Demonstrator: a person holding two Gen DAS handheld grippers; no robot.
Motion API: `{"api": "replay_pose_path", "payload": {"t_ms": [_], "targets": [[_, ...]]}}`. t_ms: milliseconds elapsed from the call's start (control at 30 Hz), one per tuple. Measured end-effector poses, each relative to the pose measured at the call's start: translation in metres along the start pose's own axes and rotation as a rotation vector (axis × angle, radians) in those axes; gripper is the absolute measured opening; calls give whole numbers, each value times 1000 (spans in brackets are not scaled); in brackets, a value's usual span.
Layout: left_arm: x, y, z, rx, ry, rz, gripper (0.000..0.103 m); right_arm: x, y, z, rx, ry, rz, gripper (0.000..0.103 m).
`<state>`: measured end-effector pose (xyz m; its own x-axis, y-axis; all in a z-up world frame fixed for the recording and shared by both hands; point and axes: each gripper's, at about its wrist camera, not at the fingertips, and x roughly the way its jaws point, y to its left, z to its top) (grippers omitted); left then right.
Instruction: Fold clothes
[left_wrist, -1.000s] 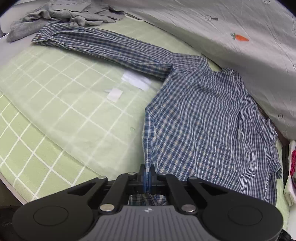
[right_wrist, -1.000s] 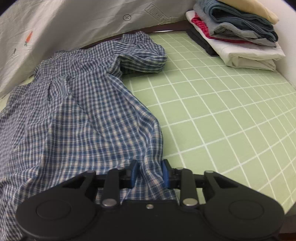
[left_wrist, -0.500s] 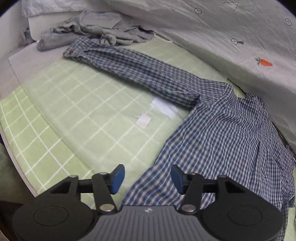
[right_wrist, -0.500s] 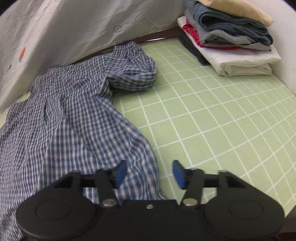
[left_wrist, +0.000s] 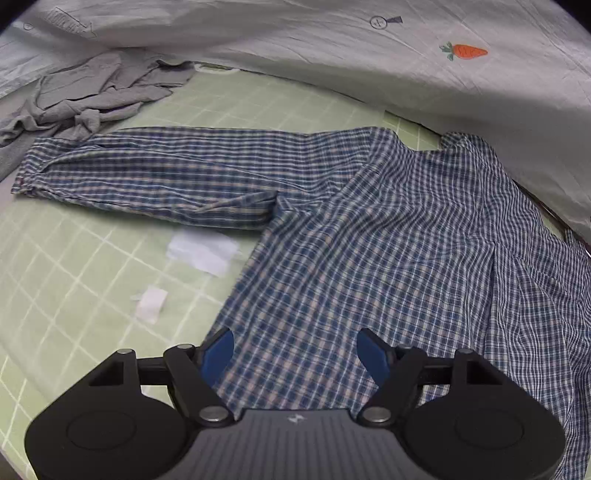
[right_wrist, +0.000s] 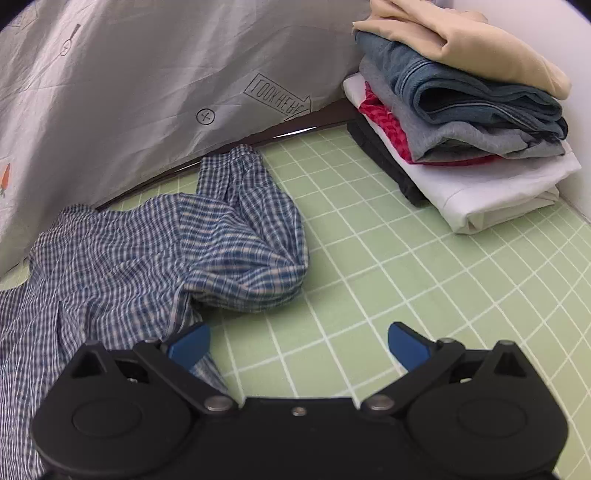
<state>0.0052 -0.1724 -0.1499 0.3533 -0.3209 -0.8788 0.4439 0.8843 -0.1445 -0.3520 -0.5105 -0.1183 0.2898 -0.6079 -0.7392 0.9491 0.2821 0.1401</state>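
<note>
From the left wrist camera, the left gripper (left_wrist: 295, 350) hangs over the lower body of the plaid shirt (left_wrist: 388, 266), its blue pads (left_wrist: 218, 350) spread and the jaws opening, with cloth showing beneath the gap but nothing pinched. The shirt lies flat on the green checked mat (left_wrist: 74, 295), and its left sleeve (left_wrist: 155, 181) runs out long and straight to the left, cuff just beside a crumpled grey garment (left_wrist: 92, 92); that sleeve's long axis lies crosswise to the way this gripper points, up and left of it, so I judge this hand the nearer one for folding it in. Two white scraps (left_wrist: 201, 251) lie on the mat under the sleeve. From the right wrist camera, the right gripper (right_wrist: 297, 345) is spread wide, jaws opening, with bare mat between the pads and the shirt's edge only at the left pad. The right sleeve (right_wrist: 251, 240) lies bunched in a heap ahead and slightly left, near the printed grey sheet (right_wrist: 147, 74), with no clear long axis yet; this hand is the nearer to it. A stack of folded clothes (right_wrist: 461, 122) sits well apart at the far right
</note>
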Motion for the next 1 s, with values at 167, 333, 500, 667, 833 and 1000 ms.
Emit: {"api": "replay_pose_path", "payload": {"t_ms": [167, 333, 500, 667, 833, 1000], "targets": [[29, -12, 7, -20, 50, 4, 74, 39, -4, 29, 69, 3, -27, 103], [48, -25, 11, -10, 91, 24, 74, 82, -11, 53, 144, 44, -9, 103], [53, -32, 8, 43, 96, 55, 79, 111, 0, 69, 105, 94, 24, 103], [56, -40, 6, 82, 109, 72, 88, 115, 13, 77, 60, 108, 47, 73], [58, -52, 1, 139, 104, 94, 96, 100, 18, 75, -18, 87, 89, 12], [60, -57, -3, 170, 105, 102, 103, 50, 11, 58, 58, -60, 71, 5]]}}
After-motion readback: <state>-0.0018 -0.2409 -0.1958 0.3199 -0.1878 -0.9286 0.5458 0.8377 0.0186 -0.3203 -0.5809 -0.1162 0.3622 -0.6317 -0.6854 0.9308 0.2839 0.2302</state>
